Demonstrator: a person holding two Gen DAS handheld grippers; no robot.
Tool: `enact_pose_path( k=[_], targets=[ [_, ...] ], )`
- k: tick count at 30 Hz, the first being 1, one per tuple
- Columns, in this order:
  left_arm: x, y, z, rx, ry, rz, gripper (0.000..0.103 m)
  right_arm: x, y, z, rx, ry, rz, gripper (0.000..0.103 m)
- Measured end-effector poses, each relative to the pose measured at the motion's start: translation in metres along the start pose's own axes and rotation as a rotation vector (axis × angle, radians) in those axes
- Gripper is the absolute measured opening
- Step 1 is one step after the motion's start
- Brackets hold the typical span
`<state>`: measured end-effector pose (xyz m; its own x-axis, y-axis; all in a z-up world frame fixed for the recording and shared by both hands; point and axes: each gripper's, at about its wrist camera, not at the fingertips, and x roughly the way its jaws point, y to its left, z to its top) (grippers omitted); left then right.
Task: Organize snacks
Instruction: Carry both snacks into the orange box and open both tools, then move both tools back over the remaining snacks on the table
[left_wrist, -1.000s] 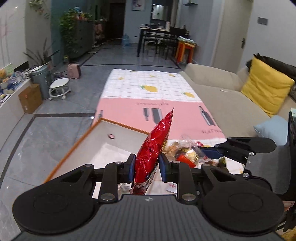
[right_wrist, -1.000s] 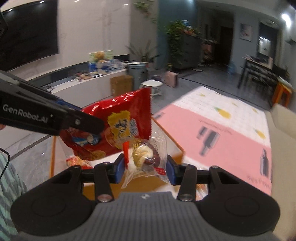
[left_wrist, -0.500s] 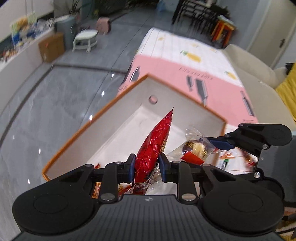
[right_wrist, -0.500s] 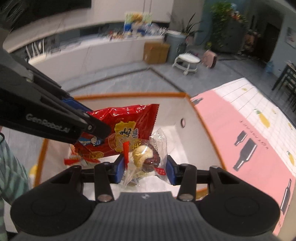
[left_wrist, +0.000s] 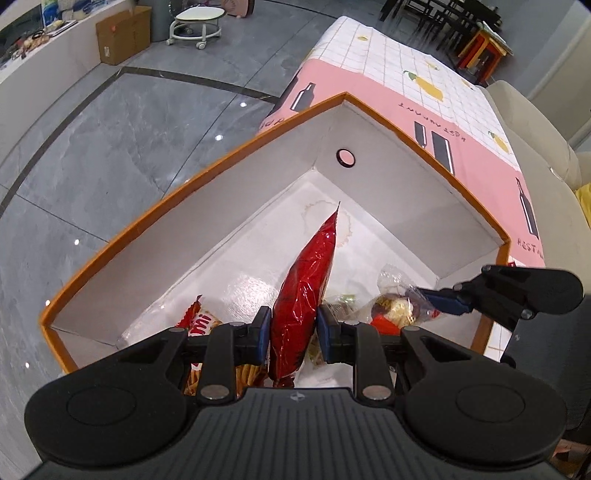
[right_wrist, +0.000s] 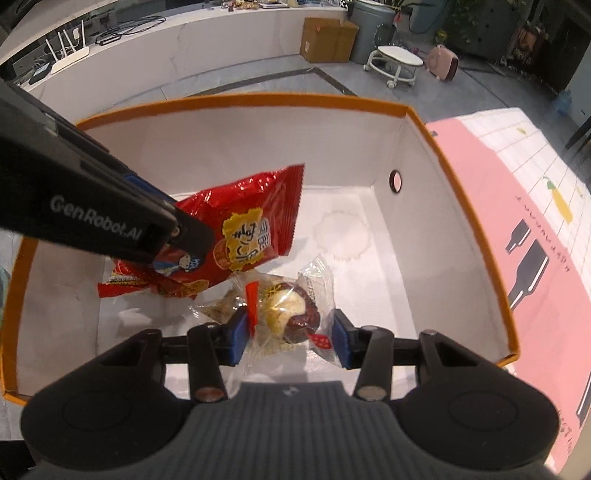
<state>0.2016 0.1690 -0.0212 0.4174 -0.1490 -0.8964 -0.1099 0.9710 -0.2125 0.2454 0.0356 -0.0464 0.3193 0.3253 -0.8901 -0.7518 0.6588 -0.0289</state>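
Observation:
My left gripper (left_wrist: 291, 334) is shut on a red snack bag (left_wrist: 306, 291) and holds it inside the orange-rimmed white box (left_wrist: 221, 218). In the right wrist view the red bag (right_wrist: 243, 236) hangs from the left gripper above the box floor. My right gripper (right_wrist: 288, 334) is shut on a clear-wrapped round candy (right_wrist: 288, 312), also inside the box (right_wrist: 461, 236). It shows in the left wrist view (left_wrist: 393, 308) at the right. Other snack packets (left_wrist: 195, 325) lie on the box floor beneath the grippers.
The box stands at the end of a table with a pink and white cloth (left_wrist: 461, 122). Grey tiled floor (left_wrist: 110, 140) lies to the left. A beige sofa (left_wrist: 535, 147) runs along the right. A cardboard carton (right_wrist: 327, 38) and a wheeled stool (right_wrist: 397, 61) stand farther off.
Both grippers have moved down and forward into the box, each still holding its snack. The box now fills both views.

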Motion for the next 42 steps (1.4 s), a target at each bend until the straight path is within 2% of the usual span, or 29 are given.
enact_pose_path(
  k=[9, 11, 14, 16, 19, 21, 25, 34, 42],
  targets=[
    [0.004, -0.007, 0.000, 0.022, 0.004, 0.065, 0.028, 0.000, 0.003, -0.006, 0.007, 0.008, -0.006, 0.051],
    [0.001, -0.011, -0.002, 0.038, -0.003, 0.088, 0.033, 0.003, 0.002, -0.002, 0.007, 0.003, -0.013, 0.052],
    [-0.005, -0.017, -0.002, 0.073, -0.019, 0.127, 0.047, -0.002, 0.004, -0.002, 0.004, -0.010, -0.023, 0.055],
    [-0.010, -0.021, -0.002, 0.095, -0.038, 0.142, 0.058, -0.007, 0.005, -0.001, 0.002, -0.025, -0.033, 0.062],
    [-0.020, -0.029, -0.002, 0.121, -0.064, 0.166, 0.065, -0.017, 0.007, 0.001, -0.001, -0.051, -0.044, 0.065],
    [-0.029, -0.034, -0.003, 0.141, -0.088, 0.175, 0.067, -0.025, 0.009, 0.002, -0.003, -0.066, -0.058, 0.075],
    [-0.052, -0.046, -0.006, 0.165, -0.153, 0.184, 0.069, -0.048, 0.015, -0.002, -0.020, -0.130, -0.092, 0.079],
    [-0.114, -0.092, -0.035, 0.239, -0.363, 0.097, 0.074, -0.118, 0.018, -0.037, 0.068, -0.314, -0.173, 0.079],
    [-0.133, -0.133, -0.077, 0.339, -0.458, -0.021, 0.078, -0.166, 0.017, -0.096, 0.199, -0.439, -0.208, 0.079]
  ],
)
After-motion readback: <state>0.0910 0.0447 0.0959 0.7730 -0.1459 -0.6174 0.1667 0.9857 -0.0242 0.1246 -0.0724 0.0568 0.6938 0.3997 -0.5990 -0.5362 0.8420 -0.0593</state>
